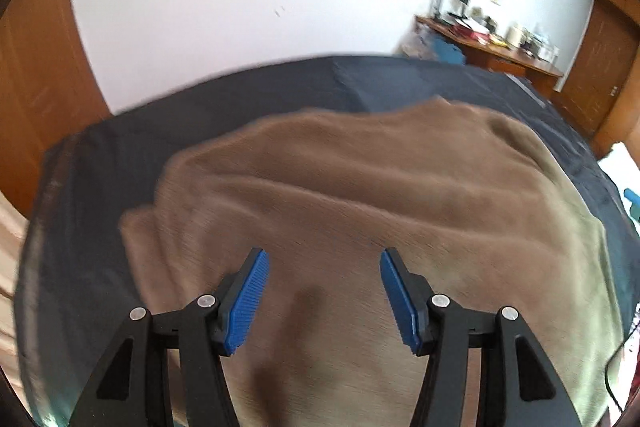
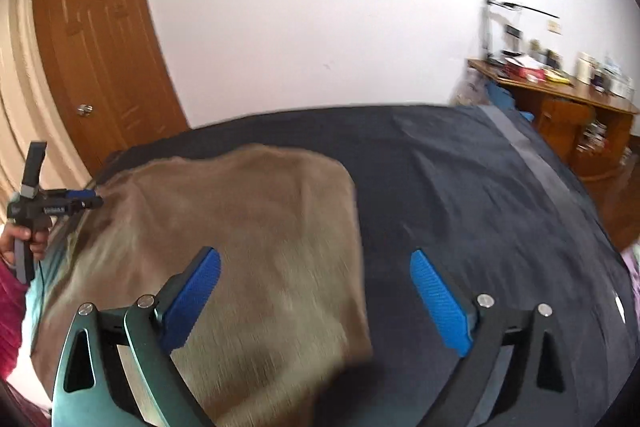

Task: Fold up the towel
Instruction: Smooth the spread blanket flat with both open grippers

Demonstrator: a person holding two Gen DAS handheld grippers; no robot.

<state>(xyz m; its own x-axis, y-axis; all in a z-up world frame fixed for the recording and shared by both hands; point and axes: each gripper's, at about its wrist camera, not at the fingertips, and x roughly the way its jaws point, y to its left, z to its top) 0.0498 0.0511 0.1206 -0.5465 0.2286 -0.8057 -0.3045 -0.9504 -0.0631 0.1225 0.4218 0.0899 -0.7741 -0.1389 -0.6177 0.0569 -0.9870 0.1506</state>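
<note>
A brown towel (image 1: 360,195) lies folded over on the dark bed cover (image 1: 100,187), with soft wrinkles across it. My left gripper (image 1: 324,259) hovers above its near part, blue pads (image 1: 248,303) apart and nothing between them. In the right wrist view the same towel (image 2: 248,235) fills the left half, its right edge running down the middle. My right gripper (image 2: 316,259) stands wide open above that edge and holds nothing. The left gripper (image 2: 80,201) also shows at the far left, held by a hand, over the towel's far left side.
The dark cover (image 2: 480,207) spreads bare to the right of the towel. A wooden door (image 2: 100,59) stands behind on the left. A cluttered wooden desk (image 2: 560,99) stands at the right wall. A red sleeve (image 2: 10,307) is at the left edge.
</note>
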